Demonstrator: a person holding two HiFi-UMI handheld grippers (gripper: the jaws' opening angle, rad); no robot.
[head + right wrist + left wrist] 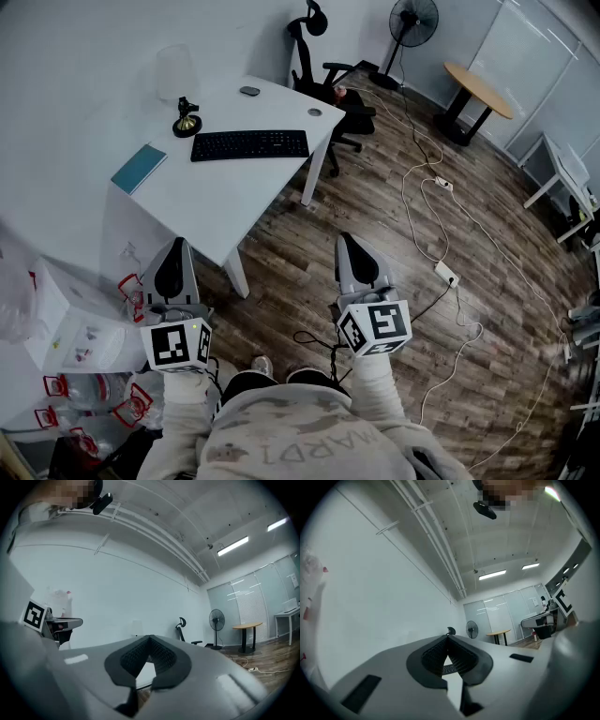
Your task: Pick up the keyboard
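Observation:
The black keyboard (249, 144) lies on the white desk (216, 202) at the far side of the room, well away from both grippers. My left gripper (175, 247) is held low at the left, near the desk's front corner, its jaws shut with nothing in them. The right gripper (346, 240) hovers over the wooden floor, also shut and empty. In the left gripper view the closed jaws (449, 637) point over the desk towards the far wall. The right gripper view shows its jaws (150, 638) pressed together, and the marker cube of the left gripper (33, 614) beside them.
On the desk are a teal notebook (139, 169), a small black and gold stand (187, 120) and a mouse (249, 91). Behind it stand an office chair (328, 84), a fan (412, 19) and a round wooden table (478, 89). A power strip (445, 274) and cables cross the floor. A white box (70, 319) sits at the left.

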